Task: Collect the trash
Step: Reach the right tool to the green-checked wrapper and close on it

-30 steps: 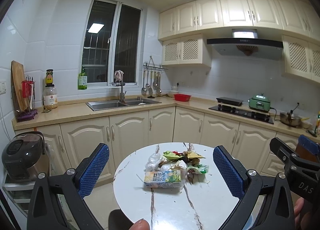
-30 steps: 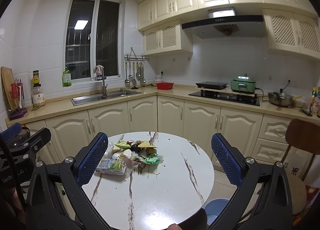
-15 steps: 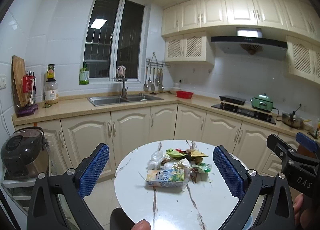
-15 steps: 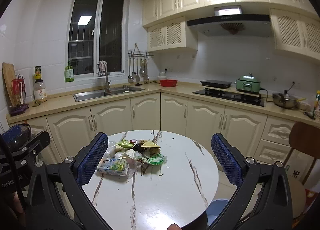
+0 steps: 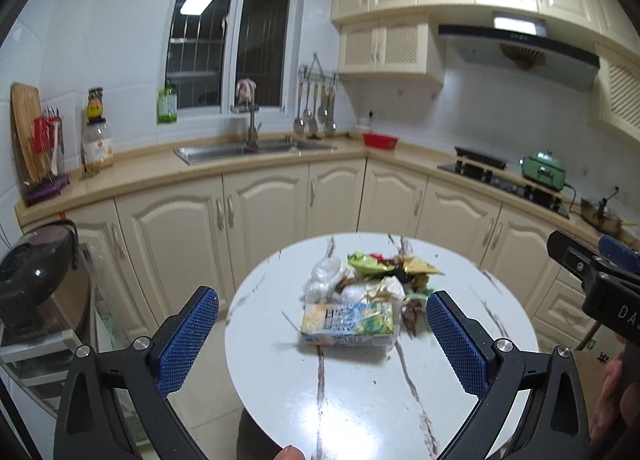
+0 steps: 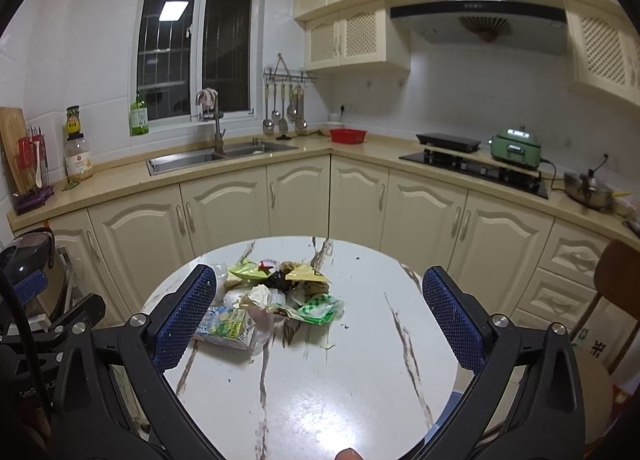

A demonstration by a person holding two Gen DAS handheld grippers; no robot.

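A pile of trash (image 5: pixel 370 286) lies on a round white marble table (image 5: pixel 360 392): a drink carton (image 5: pixel 348 324), crumpled white tissue, green and yellow wrappers. In the right wrist view the pile (image 6: pixel 276 296) sits left of centre, with the carton (image 6: pixel 226 326) beside the left finger. My left gripper (image 5: pixel 322 340) is open and empty, held above the table's near edge, the carton between its fingers in view. My right gripper (image 6: pixel 318 322) is open and empty above the table. Each gripper shows at the edge of the other's view.
Cream kitchen cabinets and a counter with a sink (image 6: pixel 220 154) wrap behind the table. A rice cooker (image 5: pixel 32 280) stands on a low shelf at left. A brown chair (image 6: pixel 620 280) stands at right. A blue bin (image 6: pixel 452 404) peeks from under the table's right edge.
Both grippers have moved closer to the table and the trash pile, which now looks larger and lower in both views. Both stay open.
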